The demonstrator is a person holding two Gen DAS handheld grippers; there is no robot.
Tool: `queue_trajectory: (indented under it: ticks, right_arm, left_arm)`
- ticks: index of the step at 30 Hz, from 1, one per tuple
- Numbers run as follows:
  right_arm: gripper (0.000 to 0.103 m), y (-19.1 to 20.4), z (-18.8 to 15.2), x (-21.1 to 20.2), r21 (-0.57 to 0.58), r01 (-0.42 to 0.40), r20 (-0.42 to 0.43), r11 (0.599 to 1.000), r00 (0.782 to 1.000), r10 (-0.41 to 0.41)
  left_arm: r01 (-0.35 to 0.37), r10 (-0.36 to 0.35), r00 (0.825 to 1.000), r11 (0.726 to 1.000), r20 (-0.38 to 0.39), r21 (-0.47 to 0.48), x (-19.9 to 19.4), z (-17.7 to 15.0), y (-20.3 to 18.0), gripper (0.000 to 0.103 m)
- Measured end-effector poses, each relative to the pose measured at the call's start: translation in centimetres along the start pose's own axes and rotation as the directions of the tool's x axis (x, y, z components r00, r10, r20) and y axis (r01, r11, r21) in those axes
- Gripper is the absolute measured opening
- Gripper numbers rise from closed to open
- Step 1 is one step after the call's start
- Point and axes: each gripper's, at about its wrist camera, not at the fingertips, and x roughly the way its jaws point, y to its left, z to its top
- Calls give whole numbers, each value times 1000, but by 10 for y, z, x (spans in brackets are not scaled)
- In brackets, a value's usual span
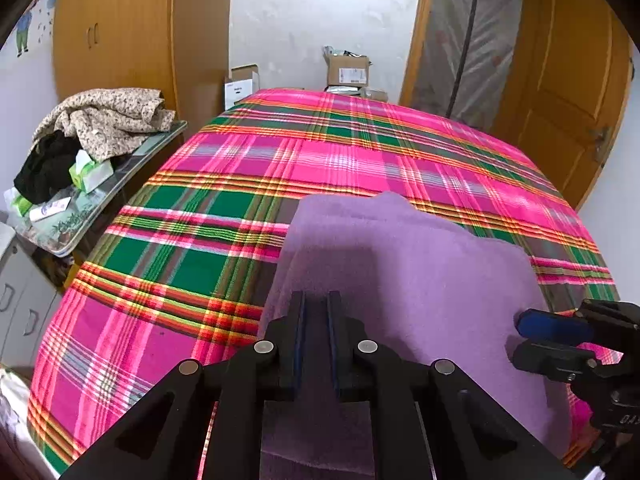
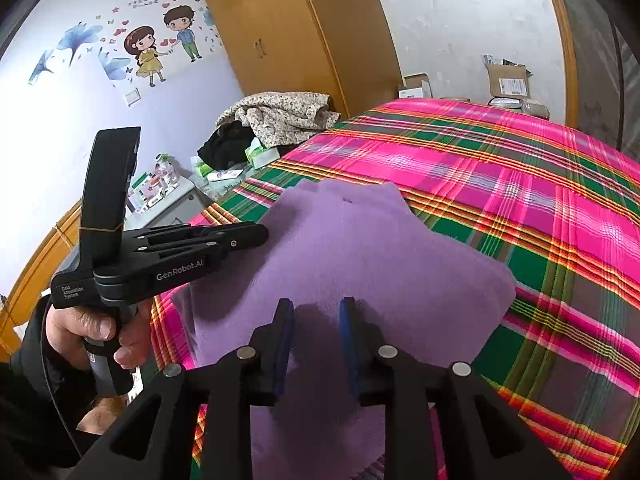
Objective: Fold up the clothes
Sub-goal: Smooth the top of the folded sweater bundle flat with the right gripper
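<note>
Purple fleece garment lies partly folded on the near edge of a pink-and-green plaid bedspread, its nearest hem hanging over the side of the bed toward the person. The left gripper hovers low over the garment's left part with its fingers parted by a narrow gap; seen side-on from the right wrist camera they look almost together, and no cloth is pinched between them. The right gripper hangs over the garment's near middle, its blue-padded fingers set wider apart and likewise empty.

The risk, as judged from here, lies in the fleece itself: thick and stacked in layers, it could yield only its top layer to a shallow pinch, pulling the fold askew. With the near hem already off the bedspread, a tug toward the person could drag the whole garment off the bed. The two grippers work close together, so a hurried reach could knock one against the other. A side table piled with clothes and tissue packs stands well clear, left of the bedspread.
</note>
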Motion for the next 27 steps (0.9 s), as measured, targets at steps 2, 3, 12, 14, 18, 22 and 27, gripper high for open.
queue_trajectory:
  ticks: [2, 3, 12, 14, 18, 22, 27]
  right_arm:
    - [24, 4, 0, -5, -8, 9, 3, 1000, 1000, -9]
    - [24, 6, -1, -8, -15, 11, 7, 1000, 1000, -11]
    - [25, 15, -25, -20, -53, 16, -23, 998, 1000, -17]
    - [24, 11, -28, -19, -31, 4, -16, 1000, 1000, -5]
    - [25, 12, -30, -19, -45, 12, -10, 999, 1000, -13]
    - [25, 11, -32, -19, -39, 9, 5, 999, 1000, -9]
    - [25, 10, -33, -20, -29, 5, 12, 1000, 1000, -4]
  left_arm:
    - [3, -3, 1000, 1000, 3, -5, -3, -1, 0, 11]
    - [1, -1, 1000, 1000, 5, -7, -5, -1, 0, 11]
    - [-16, 17, 1000, 1000, 26, -23, -27, -17, 5, 11]
    - [-16, 17, 1000, 999, 7, -29, -22, -21, 6, 11]
    - [-25, 25, 1000, 999, 12, -29, -25, -22, 4, 11]
    - [-34, 34, 999, 999, 18, -29, -28, -24, 2, 11]
    - [-56, 57, 998, 998, 39, -25, -39, -26, -2, 11]
